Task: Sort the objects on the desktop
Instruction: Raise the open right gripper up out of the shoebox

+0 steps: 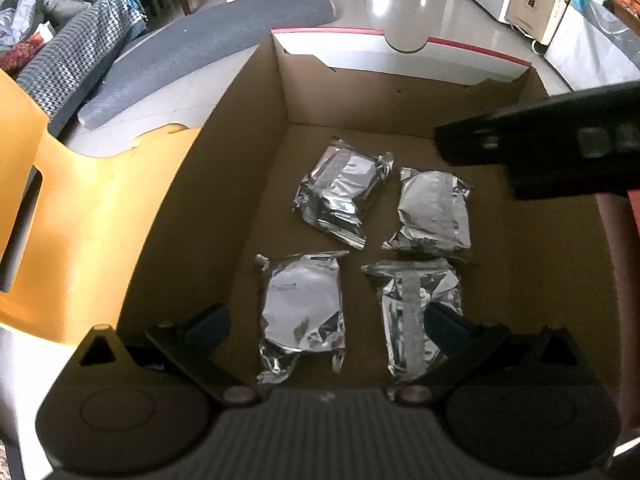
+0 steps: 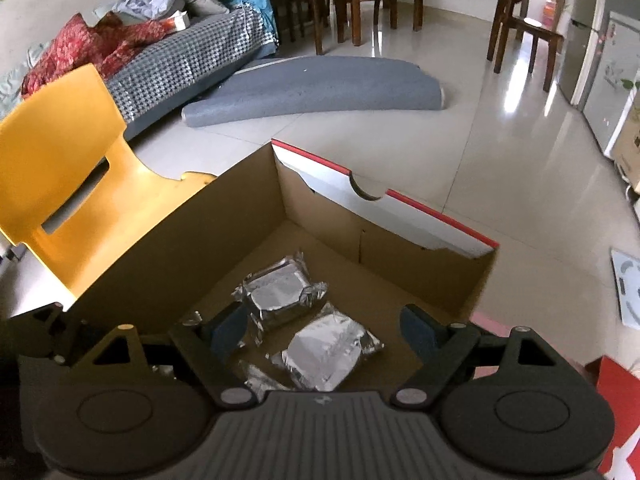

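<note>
An open cardboard box (image 1: 240, 168) holds several silver foil packets lying flat on its floor: one at far left (image 1: 340, 192), one at far right (image 1: 434, 210), one at near left (image 1: 302, 312), one at near right (image 1: 416, 312). My left gripper (image 1: 326, 326) is open and empty, hovering over the near packets. My right gripper (image 2: 320, 330) is open and empty above the box (image 2: 400, 252), over a foil packet (image 2: 328, 350); another packet (image 2: 278, 294) lies beyond. The right gripper's body shows in the left wrist view (image 1: 560, 140) at the right.
A yellow plastic chair (image 1: 72, 216) stands against the box's left side, also in the right wrist view (image 2: 60, 184). A rolled grey mat (image 2: 320, 88) lies on the tiled floor beyond. A sofa with bedding (image 2: 160, 52), wooden chairs (image 2: 520, 28) and appliances stand farther off.
</note>
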Demonstrator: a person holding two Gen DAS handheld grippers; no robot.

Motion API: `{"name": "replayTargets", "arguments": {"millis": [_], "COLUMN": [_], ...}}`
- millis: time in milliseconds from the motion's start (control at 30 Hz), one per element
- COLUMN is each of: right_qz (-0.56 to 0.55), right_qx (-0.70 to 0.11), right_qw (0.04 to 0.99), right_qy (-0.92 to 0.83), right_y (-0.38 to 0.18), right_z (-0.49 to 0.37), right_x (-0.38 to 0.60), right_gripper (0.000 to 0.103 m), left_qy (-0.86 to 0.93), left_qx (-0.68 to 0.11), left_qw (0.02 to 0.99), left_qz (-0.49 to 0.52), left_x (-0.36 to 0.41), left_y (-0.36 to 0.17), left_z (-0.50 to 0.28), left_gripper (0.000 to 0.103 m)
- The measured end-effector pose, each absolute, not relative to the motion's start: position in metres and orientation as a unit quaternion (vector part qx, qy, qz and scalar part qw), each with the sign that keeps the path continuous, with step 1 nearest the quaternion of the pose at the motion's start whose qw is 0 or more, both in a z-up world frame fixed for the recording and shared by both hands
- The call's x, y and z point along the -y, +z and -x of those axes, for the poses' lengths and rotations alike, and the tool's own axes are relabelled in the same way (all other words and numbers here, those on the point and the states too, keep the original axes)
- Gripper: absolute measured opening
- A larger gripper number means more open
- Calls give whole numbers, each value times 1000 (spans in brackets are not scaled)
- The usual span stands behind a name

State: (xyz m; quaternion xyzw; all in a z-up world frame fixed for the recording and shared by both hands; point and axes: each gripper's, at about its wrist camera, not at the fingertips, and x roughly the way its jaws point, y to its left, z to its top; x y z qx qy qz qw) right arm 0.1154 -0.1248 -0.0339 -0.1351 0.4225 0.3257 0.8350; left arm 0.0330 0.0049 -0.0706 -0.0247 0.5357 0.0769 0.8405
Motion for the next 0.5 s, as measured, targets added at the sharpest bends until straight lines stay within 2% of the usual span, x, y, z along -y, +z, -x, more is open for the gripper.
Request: {"name": "replayTargets", "arguments": {"millis": [267, 500], "right_qz": [147, 135], "right_qx": [-400, -421], "right_qw": [855, 858], "right_qy": [296, 263], "right_y": [-14, 2], "right_z": [-105, -95], "right_x": [150, 168], "right_gripper": [84, 84], "left_qy": [85, 91], "left_qx": [-548, -559], "left_qw": [831, 822], "left_qz": [46, 57], "left_x": [-8, -14], "left_y": [-74, -75], "left_z": [-35, -33], "left_gripper": [103, 103]}}
